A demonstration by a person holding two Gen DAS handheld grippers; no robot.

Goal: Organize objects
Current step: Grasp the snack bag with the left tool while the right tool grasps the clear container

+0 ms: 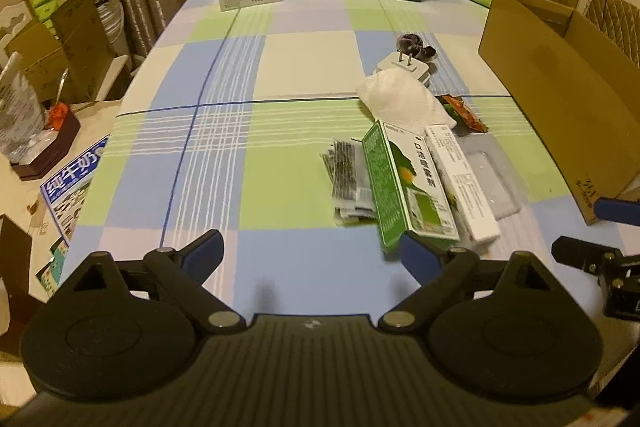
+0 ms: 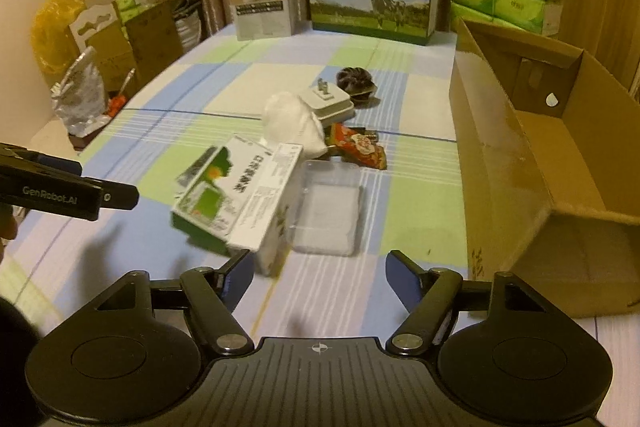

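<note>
My right gripper (image 2: 320,277) hangs above the near edge of the worktop (image 2: 328,307) with its fingers (image 2: 404,281) apart and nothing between them; my left gripper (image 1: 310,253) is likewise spread and empty. The pile to be organized lies ahead of both, mid-worktop, just left of the open cardboard box (image 2: 560,167) that lies on its side at the right. The relation that governs the next move, in my judgement: the white carton (image 2: 270,199) lies immediately ahead of my right fingers, slightly to their left, its near end almost at the left fingertip, its long axis running away from me and a little rightward. It rests partly on the green carton (image 2: 204,195), which lies alongside it on the left, roughly parallel. My right hand appears the better placed for the white carton; in the left wrist view the green carton's near corner sits just beyond my left gripper's right finger. Count: one white carton, one green carton, one clear plastic tray (image 2: 328,211), one white crumpled tissue (image 2: 292,123), one red snack packet (image 2: 358,147), one white plug adapter (image 2: 330,101), one dark bundle (image 2: 354,81) behind it, one sachet stack (image 1: 348,183) seen only from the left wrist
</note>
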